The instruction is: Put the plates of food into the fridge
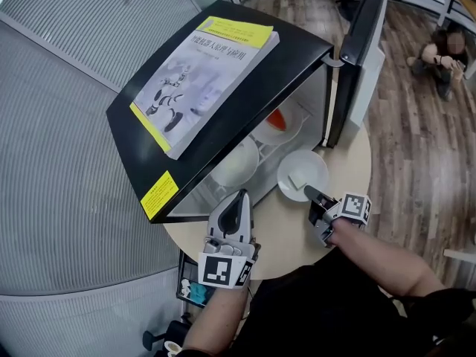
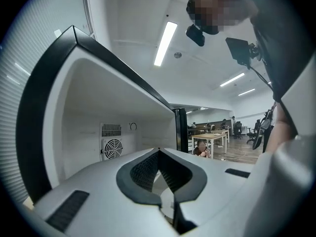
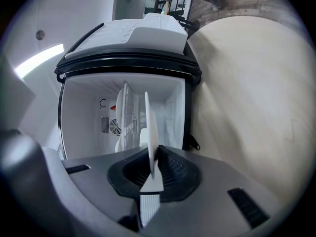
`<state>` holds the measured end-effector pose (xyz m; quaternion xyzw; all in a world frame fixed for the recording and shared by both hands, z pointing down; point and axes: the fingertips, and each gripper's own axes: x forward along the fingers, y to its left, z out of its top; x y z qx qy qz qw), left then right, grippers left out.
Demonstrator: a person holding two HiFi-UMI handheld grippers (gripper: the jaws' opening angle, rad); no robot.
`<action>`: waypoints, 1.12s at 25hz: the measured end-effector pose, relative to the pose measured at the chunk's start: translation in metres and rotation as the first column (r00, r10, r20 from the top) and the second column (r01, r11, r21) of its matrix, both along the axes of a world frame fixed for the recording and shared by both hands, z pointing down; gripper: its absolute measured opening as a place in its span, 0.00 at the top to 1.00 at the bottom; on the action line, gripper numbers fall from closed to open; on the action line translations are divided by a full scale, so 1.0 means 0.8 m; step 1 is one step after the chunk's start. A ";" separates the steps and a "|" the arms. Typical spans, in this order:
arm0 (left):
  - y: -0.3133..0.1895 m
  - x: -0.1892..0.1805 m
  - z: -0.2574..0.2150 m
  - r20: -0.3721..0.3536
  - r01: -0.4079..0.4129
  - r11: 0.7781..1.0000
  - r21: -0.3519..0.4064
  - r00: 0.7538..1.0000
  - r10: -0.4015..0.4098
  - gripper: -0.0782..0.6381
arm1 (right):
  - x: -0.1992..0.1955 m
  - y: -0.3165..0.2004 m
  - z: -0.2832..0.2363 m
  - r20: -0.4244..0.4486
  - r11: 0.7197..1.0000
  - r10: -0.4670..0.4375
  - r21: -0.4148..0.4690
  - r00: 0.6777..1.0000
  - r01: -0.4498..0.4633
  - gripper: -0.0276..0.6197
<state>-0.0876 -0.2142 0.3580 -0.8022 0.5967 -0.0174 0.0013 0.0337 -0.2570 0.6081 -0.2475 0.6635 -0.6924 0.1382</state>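
Note:
A small black fridge [image 1: 223, 136] lies open on a round table, its door [image 1: 358, 65] swung out to the right. Inside it sit a plate with orange food [image 1: 277, 121] and a white plate [image 1: 236, 162]. My right gripper [image 1: 311, 194] is shut on the near rim of a third white plate [image 1: 301, 171], which carries a pale piece of food and hovers just outside the opening. In the right gripper view that plate [image 3: 149, 125] shows edge-on between the jaws of my right gripper [image 3: 150, 154], facing the wire shelf [image 3: 127, 117]. My left gripper [image 1: 239, 198] [image 2: 159, 152] is shut and empty at the fridge's lower front edge.
A printed booklet [image 1: 204, 73] lies on top of the fridge. The beige round table [image 1: 349, 166] extends under and to the right of the plate. A person [image 1: 442, 54] crouches on the wood floor at far right. A fan grille [image 2: 112, 147] marks the fridge's back wall.

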 end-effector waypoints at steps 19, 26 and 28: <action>-0.073 -0.025 0.016 0.000 0.069 0.997 -0.029 0.998 -0.069 0.89 | -0.015 -0.080 0.023 -0.013 1.000 -0.009 -0.001 1.000 0.009 0.91; -0.092 -0.033 0.018 -0.017 0.073 0.996 -0.046 0.997 -0.074 0.89 | -0.032 -0.106 0.027 -0.009 1.000 -0.014 0.006 1.000 0.014 0.91; -0.096 -0.034 0.018 -0.015 0.080 0.996 -0.046 0.997 -0.081 0.89 | -0.037 -0.111 0.028 -0.004 1.000 -0.015 -0.005 1.000 0.015 0.91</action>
